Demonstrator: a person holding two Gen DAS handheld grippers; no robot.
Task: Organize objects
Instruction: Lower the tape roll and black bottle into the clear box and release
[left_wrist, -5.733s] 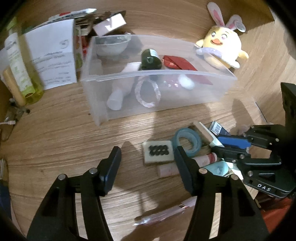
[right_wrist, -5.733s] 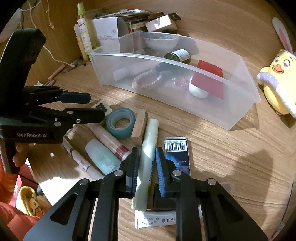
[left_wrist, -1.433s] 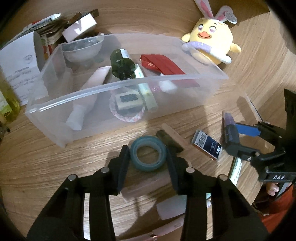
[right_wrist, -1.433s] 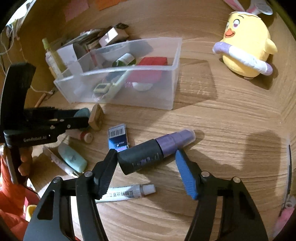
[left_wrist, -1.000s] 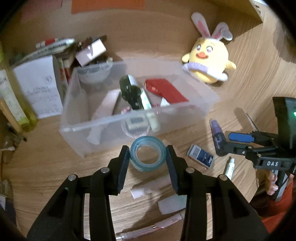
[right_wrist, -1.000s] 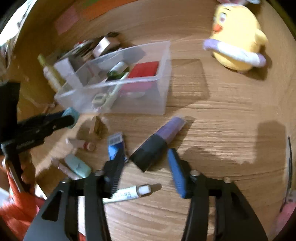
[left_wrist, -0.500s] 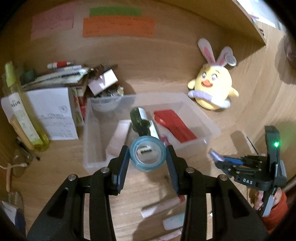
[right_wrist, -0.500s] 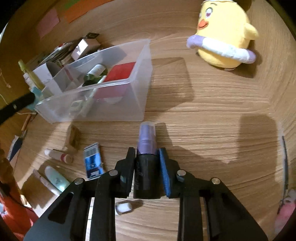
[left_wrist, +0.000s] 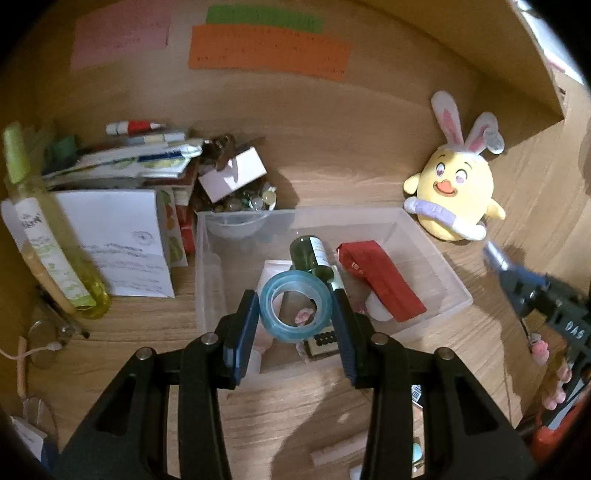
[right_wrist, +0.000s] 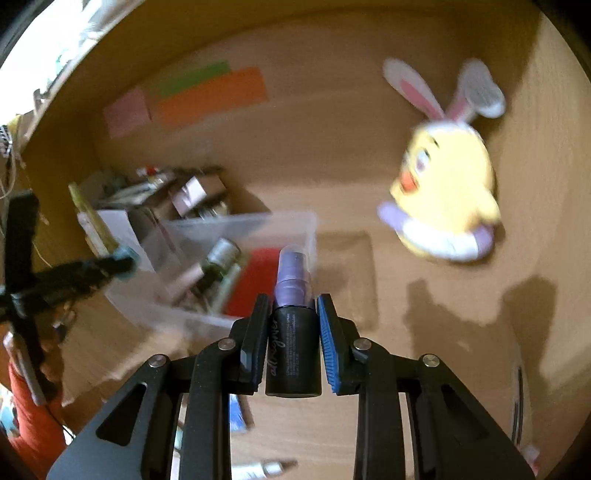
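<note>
My left gripper (left_wrist: 295, 314) is shut on a teal tape roll (left_wrist: 295, 308) and holds it over the near side of the clear plastic bin (left_wrist: 452, 284). The bin holds a green bottle (left_wrist: 308, 253), a red packet (left_wrist: 380, 282), a pale tube and a mahjong tile (left_wrist: 321, 341). My right gripper (right_wrist: 291, 328) is shut on a black spray bottle with a purple top (right_wrist: 293, 332), raised above the desk to the right of the bin (right_wrist: 288, 221). The right gripper also shows at the right edge of the left wrist view (left_wrist: 532, 291).
A yellow bunny plush (left_wrist: 456, 199) sits right of the bin. Papers, a white card (left_wrist: 118, 243), a small box and a yellow-green bottle (left_wrist: 48, 243) crowd the back left. Loose small items lie on the desk in front of the bin (left_wrist: 340, 452).
Both grippers have lifted their objects off the desk. The left has carried the tape roll up over the bin; the right has closed on the spray bottle and raised it, tilting the view up.
</note>
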